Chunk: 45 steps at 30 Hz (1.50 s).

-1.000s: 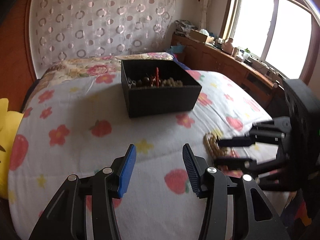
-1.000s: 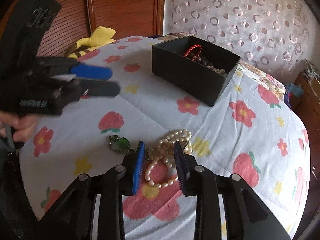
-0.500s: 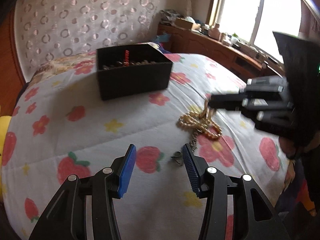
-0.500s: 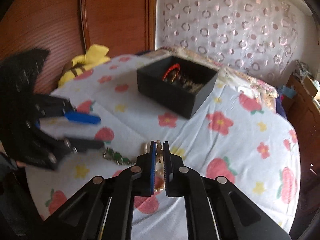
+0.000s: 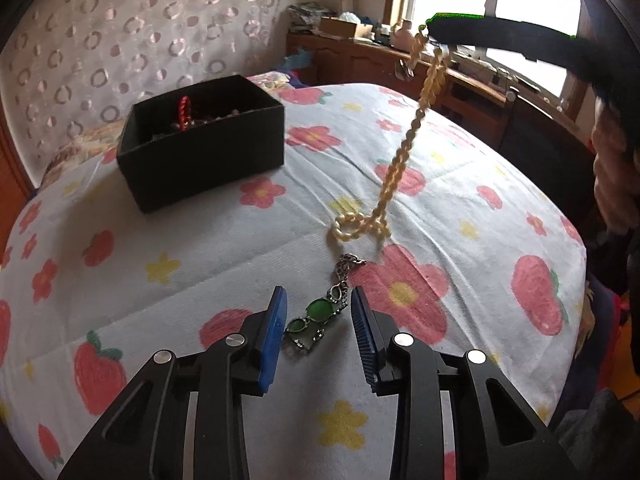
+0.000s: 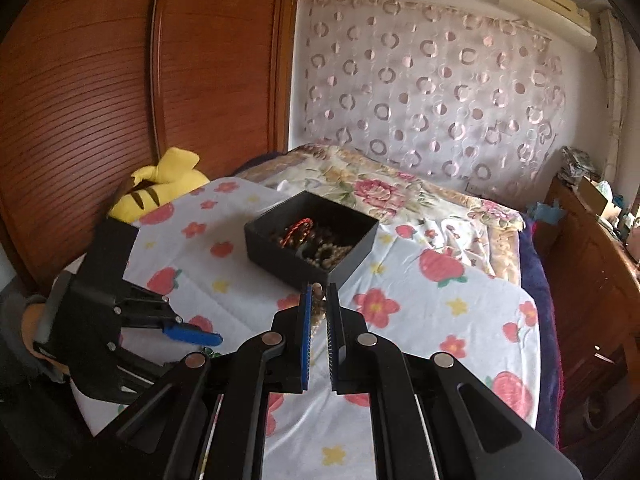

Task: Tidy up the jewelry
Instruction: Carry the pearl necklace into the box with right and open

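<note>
A pearl necklace hangs in a long strand from my right gripper, which is shut on its top end high at the upper right; its lower loop still rests on the bedspread. In the right wrist view a few pearls show between the pads of that gripper. A green-stone bracelet lies on the bed between the fingers of my left gripper. Those jaws are closing and the pads are clear of the bracelet. The black jewelry box stands behind, with beads and a red bracelet inside.
The flowered bedspread covers the bed. A yellow plush toy lies by the wooden wardrobe. A cluttered wooden sideboard runs under the window. A person's hand holds the right gripper. My left gripper is at the lower left of the right wrist view.
My right gripper shut on the pearl necklace and rose, drawing the strand up off the bed. My left gripper moved over the green bracelet and its jaws narrowed.
</note>
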Available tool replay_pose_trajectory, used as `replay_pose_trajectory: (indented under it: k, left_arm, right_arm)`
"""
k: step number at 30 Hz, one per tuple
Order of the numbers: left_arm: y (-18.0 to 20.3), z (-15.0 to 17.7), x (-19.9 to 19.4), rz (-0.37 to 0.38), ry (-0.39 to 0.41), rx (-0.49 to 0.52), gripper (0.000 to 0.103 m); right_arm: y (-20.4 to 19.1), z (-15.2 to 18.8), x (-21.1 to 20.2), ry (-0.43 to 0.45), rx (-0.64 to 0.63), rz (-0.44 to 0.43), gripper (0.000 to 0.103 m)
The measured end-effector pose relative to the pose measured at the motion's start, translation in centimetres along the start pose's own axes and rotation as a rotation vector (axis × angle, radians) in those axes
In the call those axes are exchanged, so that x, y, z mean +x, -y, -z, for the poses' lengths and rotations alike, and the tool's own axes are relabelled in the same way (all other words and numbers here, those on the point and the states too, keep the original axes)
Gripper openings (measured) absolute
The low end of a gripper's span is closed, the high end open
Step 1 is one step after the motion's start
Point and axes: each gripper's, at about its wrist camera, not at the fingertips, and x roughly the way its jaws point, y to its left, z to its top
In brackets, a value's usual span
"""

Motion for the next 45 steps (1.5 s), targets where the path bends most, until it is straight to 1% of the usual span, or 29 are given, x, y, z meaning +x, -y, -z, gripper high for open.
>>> replay_pose_trajectory:
  k: [1, 2, 3, 5, 8, 14, 17, 21, 24, 28, 31, 36, 38, 40, 45]
  left_arm:
    - [0.0, -0.1, 0.1, 0.004, -0.002, 0.002, 0.019]
    - [0.0, -0.1, 0.1, 0.009, -0.004, 0.006, 0.014]
    - [0.1, 0.0, 0.1, 0.014, -0.005, 0.015, 0.011]
    - [0.3, 0.1, 0.0, 0.019, -0.004, 0.03, 0.01]
    - [0.1, -0.1, -0.6, 0.015, 0.02, 0.014, 0.01]
    - [-0.9, -1.8, -3.2, -0.007, 0.096, -0.021, 0.01]
    - [-1.6, -3.4, -4.4, -0.025, 0.132, -0.034, 0.01]
    - [-2.8, -5.9, -5.8, -0.04, 0.175, -0.038, 0.01]
    - [-3.8, -8.3, -7.1, -0.058, 0.223, -0.036, 0.01]
    - [-5.1, -11.1, -7.6, -0.087, 0.261, -0.035, 0.01]
    - [-6.1, -12.7, -7.4, -0.1, 0.271, -0.044, 0.01]
    - [-8.0, -14.4, -6.5, -0.124, 0.27, -0.061, 0.01]
    - [-9.0, -14.8, -5.7, -0.132, 0.263, -0.075, 0.01]
    - [-9.9, -15.0, -4.7, -0.133, 0.251, -0.09, 0.01]
    - [-11.5, -14.6, -2.1, -0.136, 0.218, -0.121, 0.01]
  right_arm:
    - [0.2, -0.1, -0.1, 0.003, 0.001, 0.003, 0.008]
    - [0.4, -0.1, -0.2, 0.005, 0.004, 0.005, 0.008]
    - [0.6, -0.1, -0.3, 0.006, 0.006, 0.006, 0.008]
    - [0.7, -0.1, -0.4, 0.008, 0.01, 0.008, 0.008]
    - [0.9, -0.2, -0.5, 0.013, 0.015, 0.01, 0.008]
    - [0.7, -1.4, -1.0, 0.043, 0.007, 0.014, 0.008]
    - [0.6, -2.8, -1.3, 0.066, -0.006, 0.018, 0.008]
    - [0.6, -5.6, -1.5, 0.101, -0.033, 0.019, 0.008]
    - [0.5, -7.7, -1.4, 0.128, -0.063, 0.019, 0.008]
    - [0.7, -10.4, -0.6, 0.161, -0.094, 0.024, 0.008]
    - [1.3, -12.2, 0.5, 0.174, -0.095, 0.021, 0.008]
    - [2.4, -14.5, 3.0, 0.168, -0.097, -0.001, 0.008]
    - [2.7, -14.8, 4.3, 0.152, -0.093, -0.008, 0.008]
    - [3.0, -14.5, 6.0, 0.123, -0.085, -0.022, 0.008]
    - [3.9, -12.4, 10.4, 0.035, -0.044, -0.045, 0.008]
